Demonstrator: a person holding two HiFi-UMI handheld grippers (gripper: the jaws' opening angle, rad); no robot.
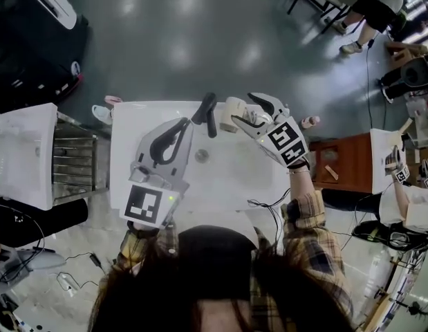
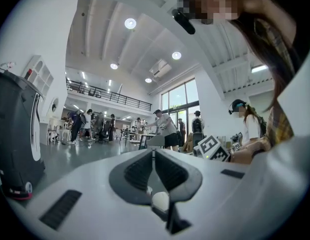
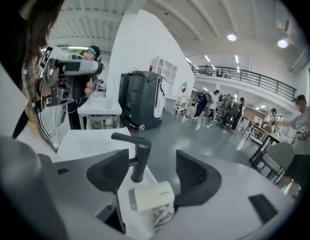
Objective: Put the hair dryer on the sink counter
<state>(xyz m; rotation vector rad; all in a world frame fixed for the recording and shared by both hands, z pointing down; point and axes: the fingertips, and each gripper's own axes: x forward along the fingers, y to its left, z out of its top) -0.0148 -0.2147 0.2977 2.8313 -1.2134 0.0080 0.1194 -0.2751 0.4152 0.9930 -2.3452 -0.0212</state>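
A cream hair dryer (image 1: 231, 109) lies on the white sink counter (image 1: 131, 137), just right of the black faucet (image 1: 207, 113). My right gripper (image 1: 245, 113) is open around it, one finger on either side. In the right gripper view the dryer (image 3: 152, 196) rests low between the spread jaws of that gripper (image 3: 153, 160), close to the right pad, with its cord bunched under it and the faucet (image 3: 137, 159) behind. My left gripper (image 1: 188, 122) hovers over the basin, pointing at the faucet. Its jaws (image 2: 153, 153) meet at the tips and hold nothing.
A black machine (image 1: 34, 40) stands at the far left. A white table (image 1: 23, 154) and a metal rack (image 1: 75, 158) flank the counter's left side, and a brown table (image 1: 345, 161) its right. Cables (image 1: 269, 213) hang at the near edge. A person (image 1: 369, 9) stands far right.
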